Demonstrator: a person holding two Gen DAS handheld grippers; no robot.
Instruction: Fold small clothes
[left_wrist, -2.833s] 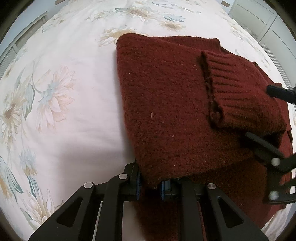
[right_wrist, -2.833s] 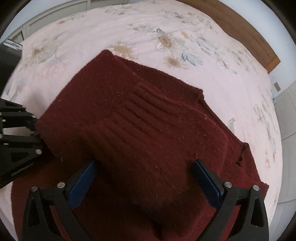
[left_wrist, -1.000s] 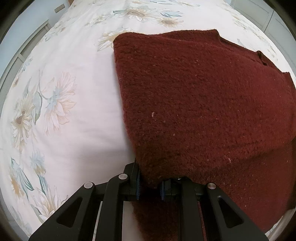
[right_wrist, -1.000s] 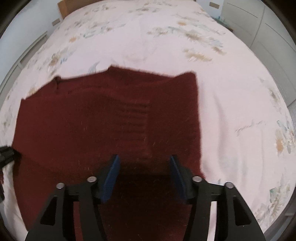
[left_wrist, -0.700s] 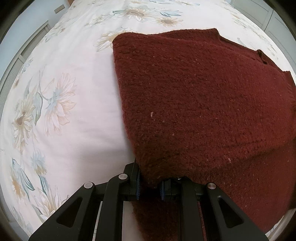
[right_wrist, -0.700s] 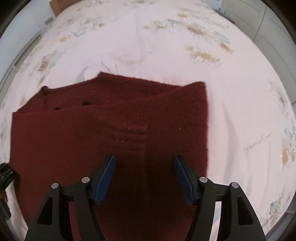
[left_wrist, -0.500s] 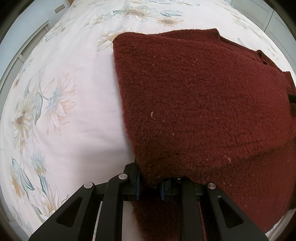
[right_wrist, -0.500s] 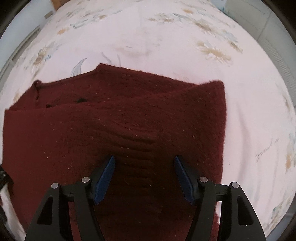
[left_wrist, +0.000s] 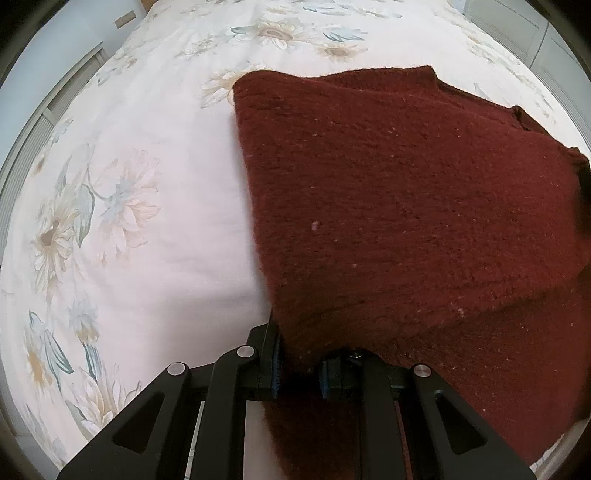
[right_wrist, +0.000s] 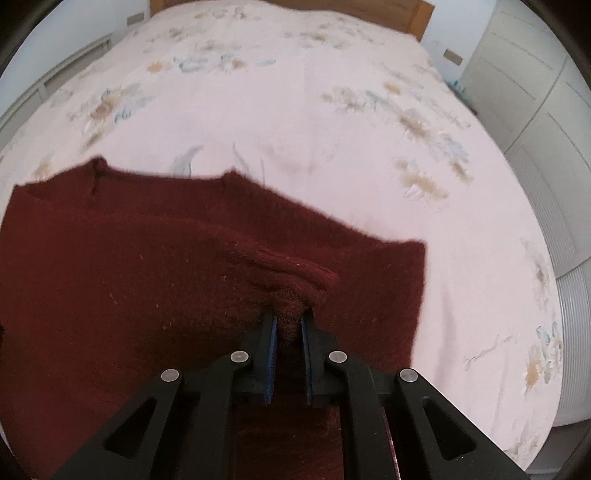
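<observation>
The left gripper (left_wrist: 299, 363) pinches the near edge of a dark red sweater (left_wrist: 406, 192), its blue pads closed on the knit. The sweater lies folded in layers across a floral bedsheet (left_wrist: 122, 206), whose pale flowers spread to the left.

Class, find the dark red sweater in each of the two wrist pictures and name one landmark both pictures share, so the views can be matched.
Left wrist view: the dark red sweater fills the centre and right, its near corner pinched in the left gripper.
Right wrist view: the sweater covers the lower left and centre, a bunched fold clamped in the right gripper.
Shared landmark: the floral bedspread under it.
</observation>
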